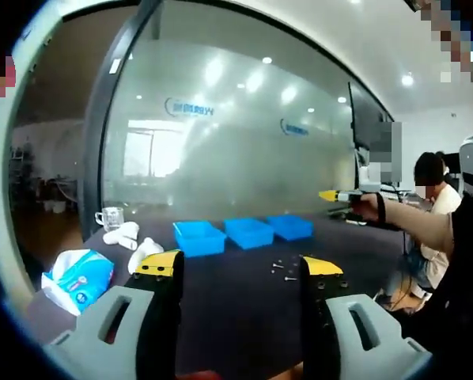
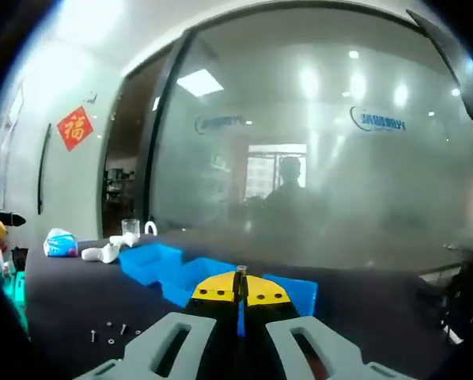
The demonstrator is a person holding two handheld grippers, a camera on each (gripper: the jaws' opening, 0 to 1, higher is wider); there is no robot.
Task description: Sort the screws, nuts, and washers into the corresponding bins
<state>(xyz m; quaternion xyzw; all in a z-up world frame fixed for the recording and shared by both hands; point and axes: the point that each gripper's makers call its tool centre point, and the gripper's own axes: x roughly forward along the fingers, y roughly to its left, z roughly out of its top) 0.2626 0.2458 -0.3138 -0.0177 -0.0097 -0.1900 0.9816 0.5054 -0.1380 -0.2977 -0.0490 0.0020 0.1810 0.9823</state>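
Note:
Three blue bins stand in a row across the dark table: left bin (image 1: 198, 237), middle bin (image 1: 249, 232), right bin (image 1: 290, 226). Several loose screws, nuts and washers (image 1: 285, 270) lie in front of them. My left gripper (image 1: 240, 267) is open over the table's near side with nothing between its jaws. In the left gripper view the right gripper (image 1: 335, 195) is held in a hand above the right end of the row. In the right gripper view my right gripper (image 2: 240, 293) is shut on a small dark screw (image 2: 240, 275), above the blue bins (image 2: 151, 261). More loose hardware (image 2: 110, 331) lies at the lower left.
A blue-and-white tissue pack (image 1: 78, 277), white rolled items (image 1: 130, 237) and a glass mug (image 1: 110, 217) sit at the table's left end. A frosted glass wall (image 1: 236, 150) runs behind the table. A person (image 1: 434, 198) sits at the right.

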